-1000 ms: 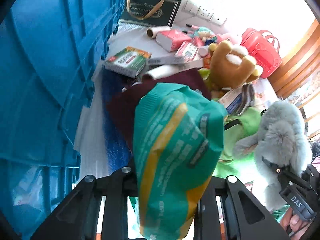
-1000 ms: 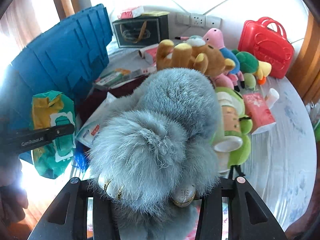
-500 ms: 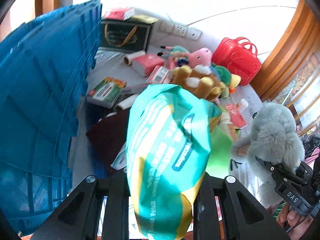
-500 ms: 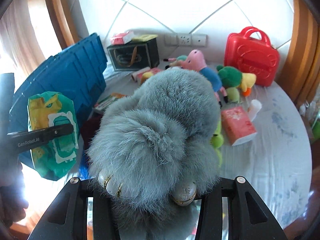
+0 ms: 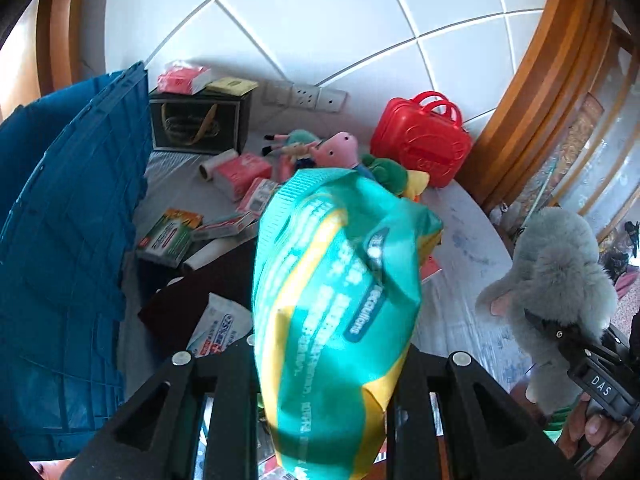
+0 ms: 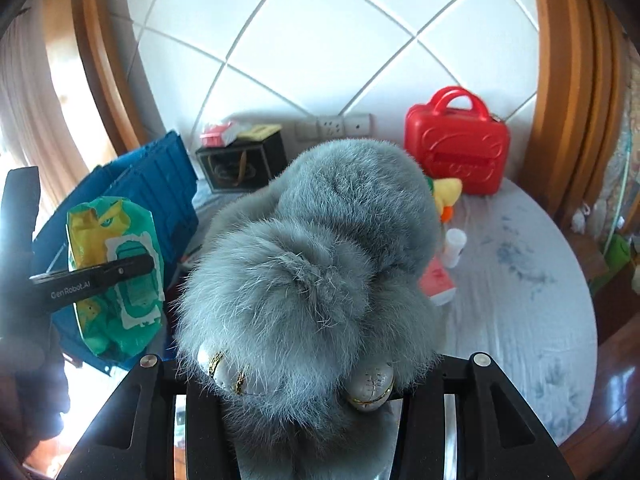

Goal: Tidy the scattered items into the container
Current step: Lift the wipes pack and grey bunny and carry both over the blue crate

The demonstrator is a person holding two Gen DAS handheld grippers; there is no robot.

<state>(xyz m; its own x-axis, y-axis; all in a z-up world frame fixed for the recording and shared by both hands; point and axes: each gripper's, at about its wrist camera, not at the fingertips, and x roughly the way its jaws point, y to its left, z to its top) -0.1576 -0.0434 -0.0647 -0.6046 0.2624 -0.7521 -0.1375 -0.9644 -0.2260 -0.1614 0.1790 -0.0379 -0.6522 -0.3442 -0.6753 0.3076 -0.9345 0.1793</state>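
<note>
A green and yellow wipes pack [image 5: 336, 320] hangs above the table, and my left gripper [image 5: 320, 412] is shut on its lower end. From the right wrist view the same wipes pack [image 6: 116, 276] shows at the left, pinched by a black finger. My right gripper [image 6: 300, 412] is shut on a fluffy grey plush toy [image 6: 312, 264] that fills the view. That grey plush toy [image 5: 556, 280] also appears at the right of the left wrist view, held up in the air. The blue crate [image 5: 68, 248] stands at the left, its inside hidden.
On the grey-clothed table [image 6: 520, 280] lie a red toy case [image 5: 420, 148], a black box [image 5: 200, 124], a pink pig toy [image 5: 336, 150], a green plush, small cartons [image 5: 168, 236], a dark red cloth [image 5: 200, 296] and a white bottle [image 6: 454, 246]. Wooden frames flank the tiled wall.
Both grippers have risen with their loads; the table and its items now sit lower and farther away, and more of the tiled wall shows. The grips look unchanged.
</note>
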